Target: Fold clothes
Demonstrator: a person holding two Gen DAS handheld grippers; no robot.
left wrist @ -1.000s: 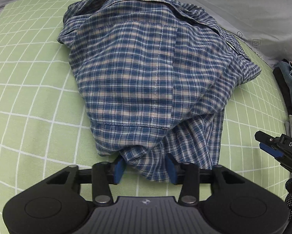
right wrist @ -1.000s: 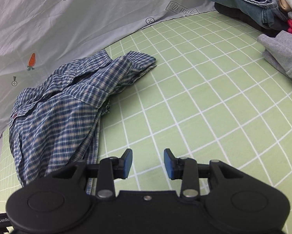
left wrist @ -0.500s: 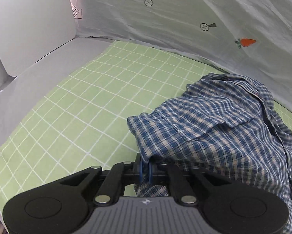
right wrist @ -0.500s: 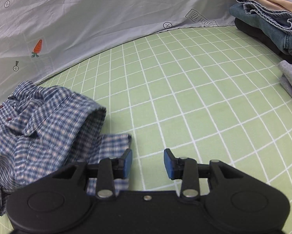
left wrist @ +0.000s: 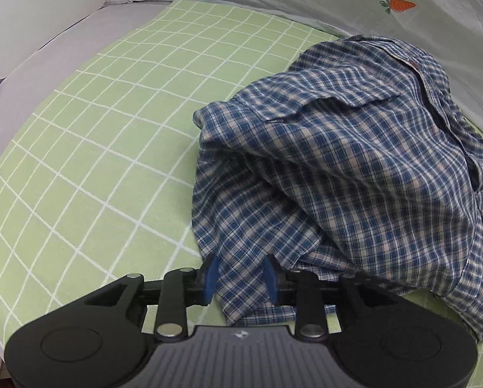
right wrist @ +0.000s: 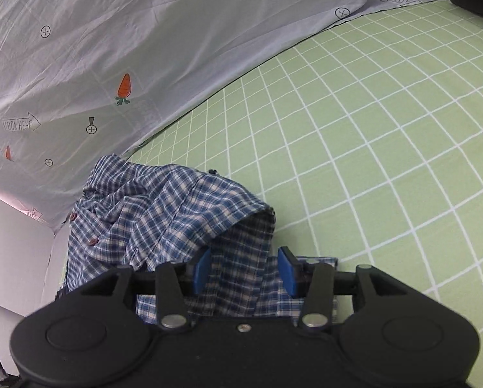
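shirt (left wrist: 354, 161): thin woven plaid cloth, matt, creased
mat (left wrist: 105, 148): matt green gridded cloth
sheet (right wrist: 144, 48): grey printed cloth, wrinkled
left gripper (left wrist: 240, 278): matt black plastic, blue pads

The left hand-held gripper (left wrist: 240, 279) pointed steeply down at a crumpled blue plaid shirt (left wrist: 338, 168) lying on a green sheet with a white grid (left wrist: 105, 148). Its jaws had just been opening; a fold of the shirt's lower edge lay between the blue pads (left wrist: 211, 274), which stood apart from each other, with the cloth slack between them. Behind the shirt rose a grey cloth (left wrist: 419, 32) printed with a small carrot (left wrist: 399, 5). A pale pillow (left wrist: 37, 22) sat at the far left corner.
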